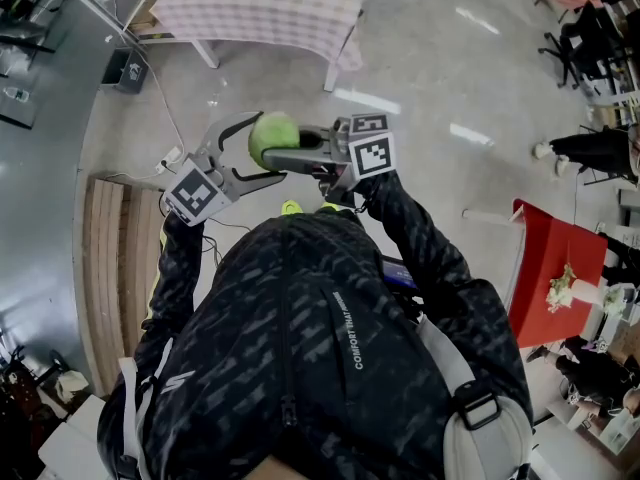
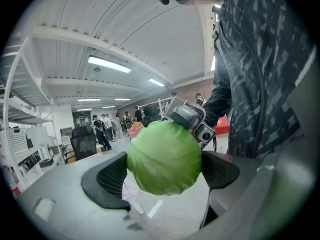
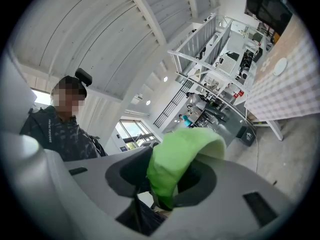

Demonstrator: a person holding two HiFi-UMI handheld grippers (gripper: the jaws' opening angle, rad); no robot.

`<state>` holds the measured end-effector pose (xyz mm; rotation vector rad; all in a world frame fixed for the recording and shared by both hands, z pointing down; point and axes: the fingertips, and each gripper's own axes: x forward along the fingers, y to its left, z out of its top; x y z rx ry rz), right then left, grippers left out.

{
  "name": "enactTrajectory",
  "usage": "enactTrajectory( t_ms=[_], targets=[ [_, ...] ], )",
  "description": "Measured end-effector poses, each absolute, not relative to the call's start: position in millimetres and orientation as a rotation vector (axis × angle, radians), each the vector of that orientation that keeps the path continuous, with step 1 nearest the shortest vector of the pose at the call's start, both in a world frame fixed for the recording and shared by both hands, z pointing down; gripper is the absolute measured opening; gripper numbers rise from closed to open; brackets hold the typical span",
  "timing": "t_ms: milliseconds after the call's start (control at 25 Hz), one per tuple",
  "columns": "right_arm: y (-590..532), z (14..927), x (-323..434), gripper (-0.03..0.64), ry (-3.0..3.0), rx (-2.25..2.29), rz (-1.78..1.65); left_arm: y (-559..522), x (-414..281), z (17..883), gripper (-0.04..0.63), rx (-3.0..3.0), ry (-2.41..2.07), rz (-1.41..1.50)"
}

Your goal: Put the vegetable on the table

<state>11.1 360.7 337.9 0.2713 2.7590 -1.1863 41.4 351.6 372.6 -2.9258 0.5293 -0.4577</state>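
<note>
cabbage [image 1: 273,138] is up in the air, over bare floor [image 1: 420,68], on my near side of the checked table [image 1: 250,13] and well apart from it. nothing has been set down yet.

right claw [image 3: 167,179]: clenched on the cabbage. it looks to be pinching a fold of outer leaf near the cut end, not the body. i judge that hold weak, since a leaf can tear or peel under the head's weight.

left claw [image 2: 164,169]: spread wide around the round body, with both pads reading as seated on its flanks. this looks like the load-bearing hold.

how to do the step well, as i judge it:
- carry toward the table with both claws moving as one, so the head is not twisted between them.
- come in above the table's cloth, clear of its near edge, and lower until the head rests.
- free the leaf pinch first and the wide hold last, since the head is round and could roll off the table.
</note>
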Motion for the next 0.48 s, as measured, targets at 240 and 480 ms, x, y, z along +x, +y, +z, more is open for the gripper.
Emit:
enactTrajectory(
  t_ms=[240,480],
  targets=[
    [364.9,335.8,10.7,0.117,2.767,0.266,-1.175,355.5,41.1,370.9,0.459,-2.913,0.527,-0.463],
    [368.6,338.4,7.7,0.117,2.769,0.248,-1.170,359.2,38.6,373.1,0.458,-2.908,0.519,-0.467]
  ],
)
